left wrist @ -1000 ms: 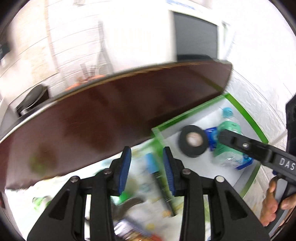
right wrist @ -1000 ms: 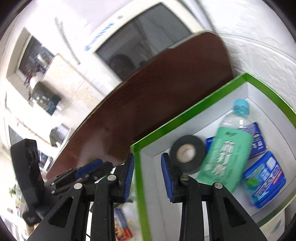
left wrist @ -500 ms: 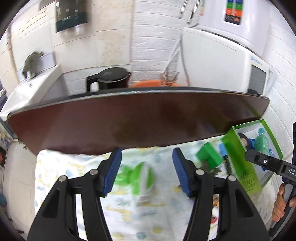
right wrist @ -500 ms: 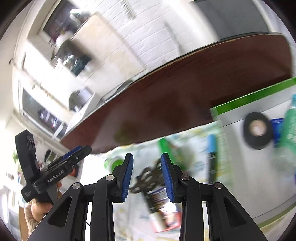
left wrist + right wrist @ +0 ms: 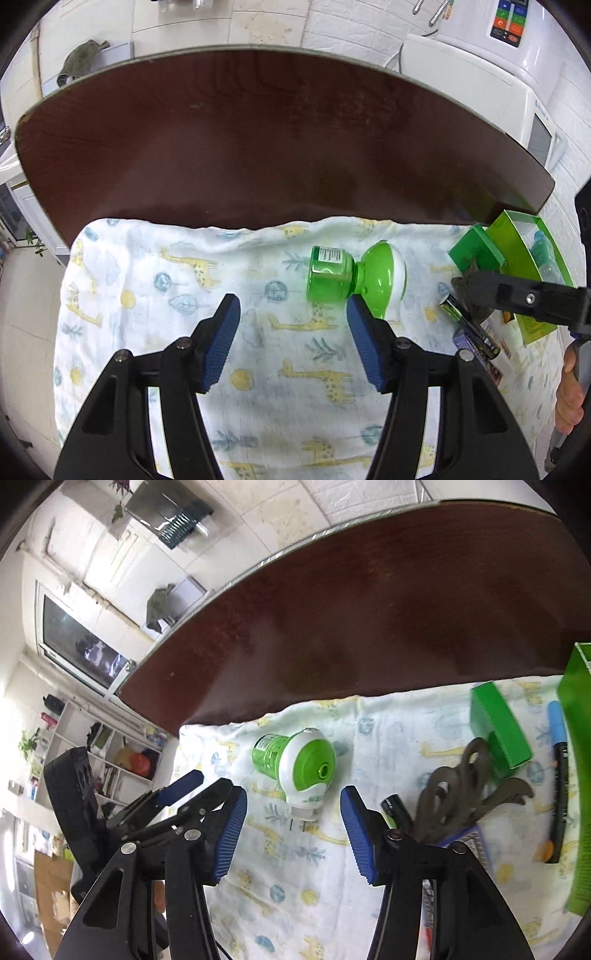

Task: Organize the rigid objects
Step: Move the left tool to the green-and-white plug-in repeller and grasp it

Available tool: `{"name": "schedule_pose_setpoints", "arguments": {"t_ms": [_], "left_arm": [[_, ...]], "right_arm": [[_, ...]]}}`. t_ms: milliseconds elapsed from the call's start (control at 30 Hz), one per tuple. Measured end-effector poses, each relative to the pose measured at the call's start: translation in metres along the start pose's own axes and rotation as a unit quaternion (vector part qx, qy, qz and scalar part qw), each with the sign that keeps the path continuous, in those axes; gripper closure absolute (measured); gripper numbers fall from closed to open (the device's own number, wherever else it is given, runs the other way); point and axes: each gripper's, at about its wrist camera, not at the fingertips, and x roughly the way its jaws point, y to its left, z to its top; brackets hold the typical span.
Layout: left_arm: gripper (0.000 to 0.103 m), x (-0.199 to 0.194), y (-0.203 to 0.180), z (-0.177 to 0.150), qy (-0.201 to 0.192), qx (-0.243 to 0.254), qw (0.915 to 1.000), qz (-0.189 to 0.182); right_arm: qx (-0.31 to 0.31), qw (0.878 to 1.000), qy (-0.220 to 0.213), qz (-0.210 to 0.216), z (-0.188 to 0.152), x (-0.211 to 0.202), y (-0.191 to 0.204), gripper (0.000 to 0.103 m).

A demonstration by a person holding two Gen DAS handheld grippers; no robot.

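Reach step: both claws empty, jaws just opening, half wide. Left claw (image 5: pixel 293 325) nearest green bottle (image 5: pixel 354 282) on cloth (image 5: pixel 147 295). Next: straddle bottle, close, carry to box (image 5: pixel 517 240). Right claw (image 5: pixel 293 818) also faces it.

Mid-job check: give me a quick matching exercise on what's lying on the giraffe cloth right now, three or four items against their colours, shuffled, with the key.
Things:
1. plug-in bottle device
2. marker
3. small box
4. hooks bundle

Colours:
A. plain green all over
B. dull grey-brown
C. green bottle with a green-and-white dome
D. black body with a blue cap

Pairs: 1-C, 2-D, 3-A, 4-B
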Motion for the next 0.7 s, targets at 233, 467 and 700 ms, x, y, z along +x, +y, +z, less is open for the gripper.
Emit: {"name": "schedule_pose_setpoints", "arguments": {"t_ms": [233, 467, 700], "left_arm": [[0.046, 0.024, -0.003, -0.001, 0.007, 0.026, 0.9987, -0.043], [0.046, 0.044, -0.001, 0.005, 0.017, 0.026, 0.9979, -0.057], [0.056, 0.058, 0.001, 0.012, 0.017, 0.022, 0.9968, -0.075]], "right_arm": [[0.031, 0.999, 0.014, -0.016, 0.01, 0.03, 0.005, 0.043], [0.035, 0.999, 0.021, -0.028, 0.017, 0.052, 0.009, 0.042], [0.022, 0.998, 0.02, -0.05, 0.021, 0.067, 0.008, 0.042]]}}
